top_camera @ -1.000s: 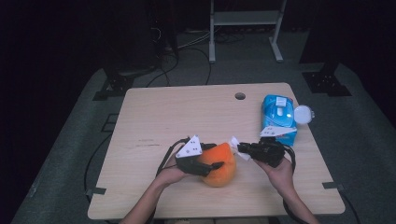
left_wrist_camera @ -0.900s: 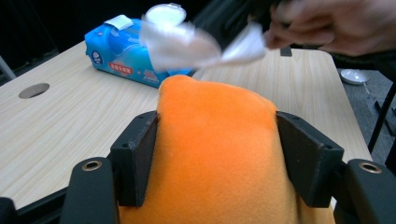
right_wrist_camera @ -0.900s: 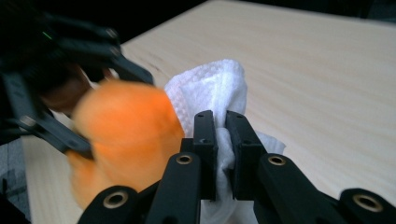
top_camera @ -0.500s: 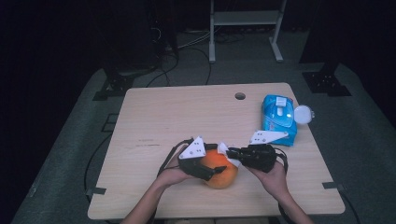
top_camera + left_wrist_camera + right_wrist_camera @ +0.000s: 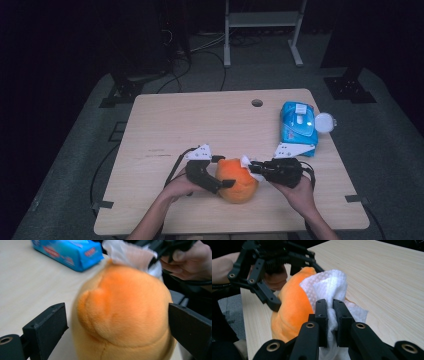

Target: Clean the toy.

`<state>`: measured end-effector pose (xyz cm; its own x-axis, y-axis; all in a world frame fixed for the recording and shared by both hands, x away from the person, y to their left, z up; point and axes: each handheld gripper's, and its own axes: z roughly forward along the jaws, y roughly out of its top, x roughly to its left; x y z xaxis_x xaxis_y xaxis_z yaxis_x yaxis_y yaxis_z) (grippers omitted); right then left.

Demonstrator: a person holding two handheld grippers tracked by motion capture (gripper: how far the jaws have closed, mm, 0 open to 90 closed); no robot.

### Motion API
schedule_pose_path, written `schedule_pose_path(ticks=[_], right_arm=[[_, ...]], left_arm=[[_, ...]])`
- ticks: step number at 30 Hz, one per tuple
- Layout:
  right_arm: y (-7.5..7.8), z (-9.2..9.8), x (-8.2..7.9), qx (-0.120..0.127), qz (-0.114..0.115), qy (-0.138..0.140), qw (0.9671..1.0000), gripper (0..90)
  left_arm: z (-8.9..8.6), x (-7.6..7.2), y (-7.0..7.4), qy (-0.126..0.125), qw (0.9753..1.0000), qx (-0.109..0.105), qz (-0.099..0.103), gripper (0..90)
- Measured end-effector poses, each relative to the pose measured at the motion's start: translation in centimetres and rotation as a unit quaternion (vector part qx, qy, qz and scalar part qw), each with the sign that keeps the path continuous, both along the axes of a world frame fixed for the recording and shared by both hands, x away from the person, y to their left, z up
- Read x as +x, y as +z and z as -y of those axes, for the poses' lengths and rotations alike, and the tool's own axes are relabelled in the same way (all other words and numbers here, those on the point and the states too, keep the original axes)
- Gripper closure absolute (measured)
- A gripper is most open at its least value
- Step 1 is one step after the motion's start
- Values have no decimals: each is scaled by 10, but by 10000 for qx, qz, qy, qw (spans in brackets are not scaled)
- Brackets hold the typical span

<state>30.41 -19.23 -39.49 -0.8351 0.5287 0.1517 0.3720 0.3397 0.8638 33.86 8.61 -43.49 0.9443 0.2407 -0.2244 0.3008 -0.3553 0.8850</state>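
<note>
High view showed the round orange plush toy low in the frame, just right of centre, sitting on the pale wooden tabletop near its front edge. The left gripper came in from the lower left, its jaws spread wide around the toy; in the left gripper view one jaw stood at the lower left with a sliver of tabletop between it and the plush, the other at the right edge close against the fabric, though whether it actually touched I could not tell. That hold looked meant to steady the soft ball so it would not roll or squash sideways.

The right gripper had its jaws nearly pressed together, pinching a crumpled white textured wipe. The wipe lay against the toy's upper side, filling the centre of the right gripper view, which read as wiping the plush while the other hand braced it. A blue pack of wet wipes with its round white lid flipped open lay at the upper right of the tabletop, well apart from the toy, probably the source of the wipe.

Compared with a second earlier, the right gripper had moved leftward in the frame from beside the pack to the toy, closing the gap until wipe met plush; the left gripper had kept its place around the toy.
</note>
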Motion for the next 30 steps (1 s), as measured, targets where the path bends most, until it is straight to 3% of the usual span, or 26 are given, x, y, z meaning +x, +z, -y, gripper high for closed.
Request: schedule_pose_path(ticks=[3, 6, 9, 10, 11, 12, 14, 15, 18, 20, 22, 25, 27, 30], right_arm=[[1, 1, 1, -61, 5, -14, 10000, 815], [7, 6, 2, -38, 48, -119, 9999, 817], [17, 10, -1, 139, 230, -218, 9994, 820], [20, 8, -3, 175, 329, -229, 9990, 820], [23, 4, -6, 145, 454, -251, 9985, 820], [24, 1, -7, 122, 493, -231, 9984, 820], [22, -9, -10, 144, 494, -27, 9987, 820], [20, -16, -11, 30, 497, 50, 9987, 819], [13, -31, -14, -251, 659, 76, 9975, 821], [14, -26, -9, -145, 583, 19, 9982, 822], [13, -17, -3, -168, 617, -244, 9977, 822], [4, 1, 8, -103, 368, -561, 9977, 822], [0, 9, 11, 37, 168, -570, 9982, 822], [3, 3, 4, -51, 322, -496, 9982, 820]], left_arm=[[3, -5, -1, -96, 9998, -16, 172, 216], [3, -9, 10, 102, 9982, -157, 571, 339], [6, -15, 23, 396, 9906, -171, 1302, 358], [6, -15, 23, 396, 9906, -171, 1302, 357], [9, -18, 23, 541, 9856, -141, 1598, 353], [10, -17, 20, 611, 9845, -75, 1640, 351], [14, -17, 12, 605, 9855, 104, 1579, 343], [17, -16, 7, 542, 9862, 193, 1553, 339], [17, -16, 2, 527, 9880, 113, 1445, 325], [15, -16, 2, 499, 9887, 127, 1408, 320], [15, -17, 1, 428, 9885, 146, 1440, 316], [16, -19, 0, 402, 9888, 161, 1425, 304], [19, -20, -1, 371, 9885, 186, 1451, 297], [25, -25, 0, 334, 9865, 289, 1577, 289]])
